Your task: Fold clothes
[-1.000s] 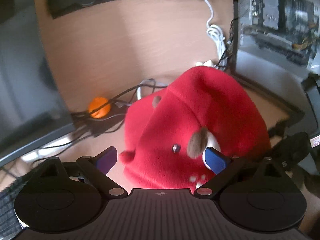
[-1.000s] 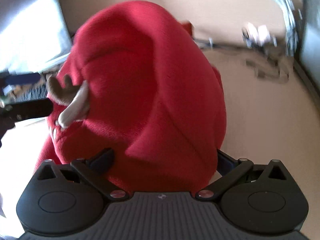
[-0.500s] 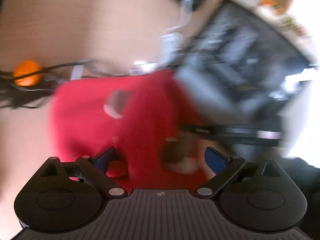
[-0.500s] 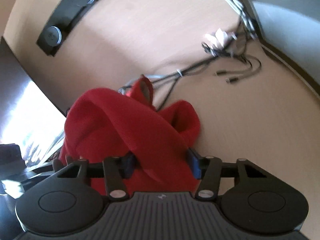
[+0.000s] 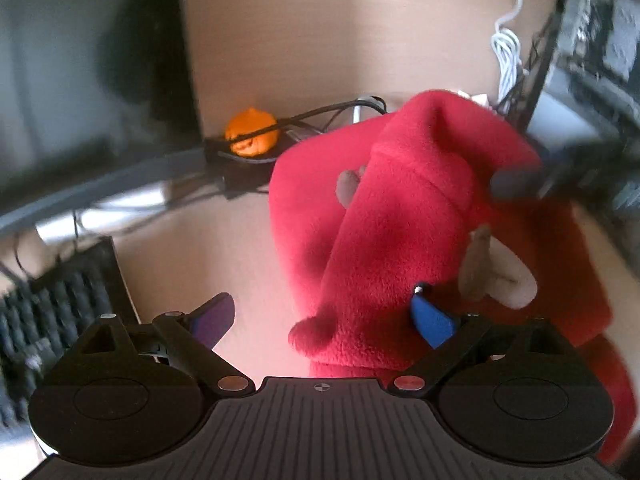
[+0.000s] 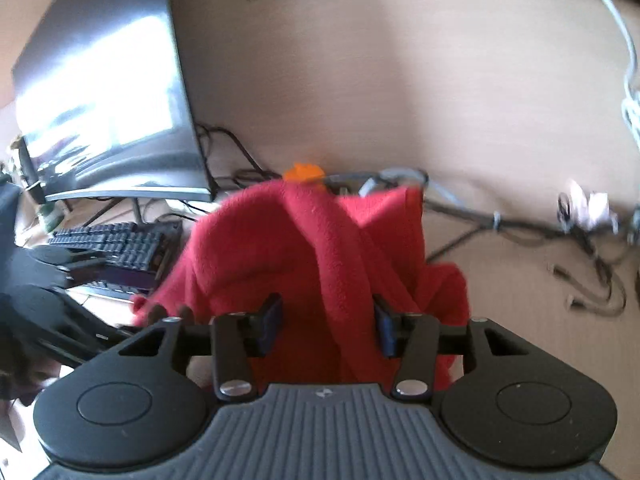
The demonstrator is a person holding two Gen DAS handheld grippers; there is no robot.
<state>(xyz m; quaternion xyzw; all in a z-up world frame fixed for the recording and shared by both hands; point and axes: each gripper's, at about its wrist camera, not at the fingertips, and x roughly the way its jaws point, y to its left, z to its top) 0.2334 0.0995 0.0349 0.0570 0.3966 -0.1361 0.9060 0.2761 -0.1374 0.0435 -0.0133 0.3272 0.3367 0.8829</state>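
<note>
A red fleece garment [image 5: 400, 216] with beige patches lies bunched on the wooden desk. My left gripper [image 5: 324, 316] is open; its right finger touches the fleece, its left finger is over bare desk. My right gripper [image 6: 326, 322] is shut on a thick fold of the same red fleece [image 6: 320, 248] and holds it up off the desk. The right gripper's blurred tip shows at the garment's upper right in the left wrist view [image 5: 516, 184]. The left gripper shows dark at the left edge of the right wrist view [image 6: 52, 280].
A monitor [image 6: 108, 92] and keyboard [image 6: 112, 244] stand at the left. An orange toy [image 5: 252, 136] and tangled cables [image 6: 520, 224] lie behind the garment. A white cable [image 5: 506, 52] hangs by a computer case [image 5: 596, 40] on the right.
My right gripper closed on the fleece and swung left with it, lifting a fold. My left gripper swung right, then back left, and stays open beside the garment.
</note>
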